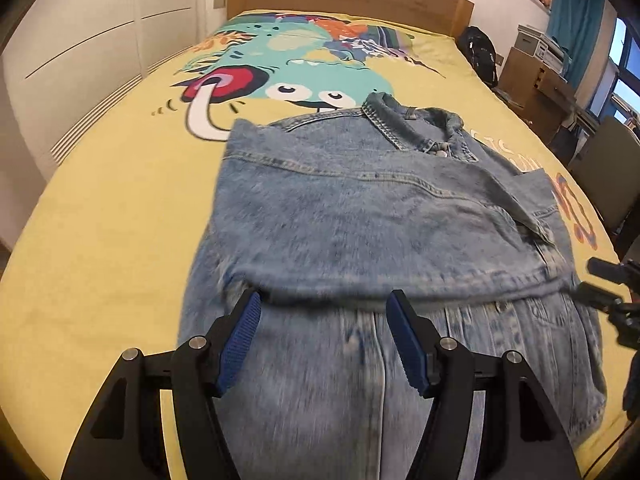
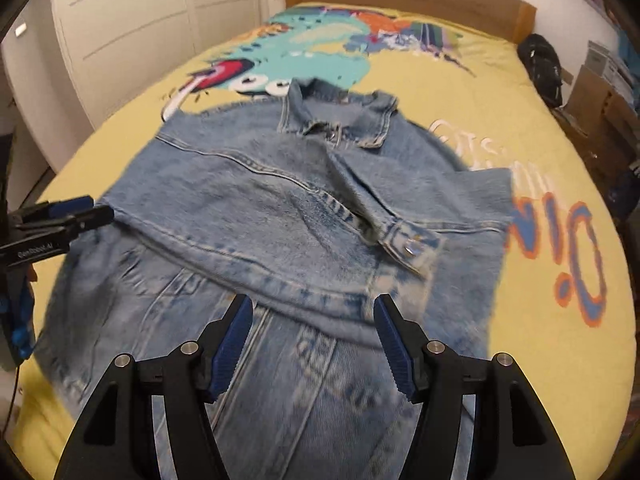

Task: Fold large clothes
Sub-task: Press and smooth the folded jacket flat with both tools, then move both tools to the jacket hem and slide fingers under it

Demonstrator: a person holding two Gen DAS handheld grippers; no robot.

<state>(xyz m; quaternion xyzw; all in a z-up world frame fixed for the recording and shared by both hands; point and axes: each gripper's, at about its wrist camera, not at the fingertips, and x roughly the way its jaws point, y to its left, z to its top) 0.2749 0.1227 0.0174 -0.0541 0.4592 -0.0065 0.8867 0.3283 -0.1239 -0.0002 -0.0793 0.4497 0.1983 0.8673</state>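
Denim jacket (image 1: pixel 360 216) lying half-folded on yellow bedspread (image 1: pixel 112 216). Left gripper (image 1: pixel 324 300) at 6 o'clock, fingers spread wide, holding nothing; right gripper (image 2: pixel 314 304) same deal.

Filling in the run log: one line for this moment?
jacket: sleeves folded in, on bed | left claw: open, over jacket | right claw: open, over jacket

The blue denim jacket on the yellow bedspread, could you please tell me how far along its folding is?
Done: both sleeves of the blue denim jacket lie folded across its chest, one buttoned cuff on top. In hand: nothing; the left tongs and right tongs are open over the lower half. Left: probably folding the hem up toward the collar.
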